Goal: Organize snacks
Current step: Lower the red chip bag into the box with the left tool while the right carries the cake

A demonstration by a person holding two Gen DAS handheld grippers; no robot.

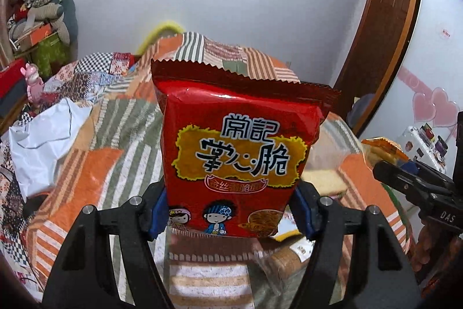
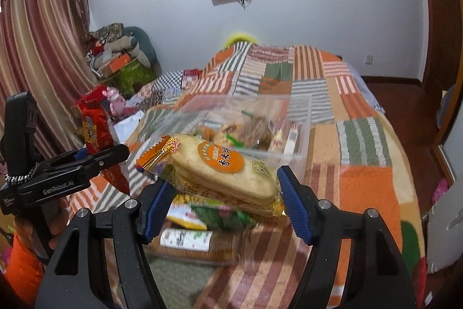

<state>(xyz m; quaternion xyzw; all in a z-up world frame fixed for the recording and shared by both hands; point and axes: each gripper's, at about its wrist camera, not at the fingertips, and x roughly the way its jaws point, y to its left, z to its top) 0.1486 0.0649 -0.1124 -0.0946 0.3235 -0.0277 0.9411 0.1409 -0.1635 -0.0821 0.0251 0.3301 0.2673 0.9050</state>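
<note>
My left gripper point(image 1: 230, 215) is shut on a red snack bag point(image 1: 240, 144) with Chinese lettering, held upright above the bed. The same red snack bag point(image 2: 94, 129) and left gripper point(image 2: 86, 157) show at the left of the right wrist view. My right gripper point(image 2: 224, 206) is shut on a clear pack of pale rice crackers point(image 2: 225, 170) with an orange round label, lifted off the bed. The right gripper with its cracker pack point(image 1: 382, 149) appears at the right edge of the left wrist view. A clear plastic box point(image 2: 298, 146) with several snacks inside stands just beyond.
More snack packs point(image 2: 196, 242) lie on the patchwork bedspread point(image 2: 361, 181) under the right gripper. A white plastic bag point(image 1: 43, 141) lies on the bed's left side. Piled clutter point(image 2: 121, 60) sits by the curtain. Wooden floor and a door are at the right.
</note>
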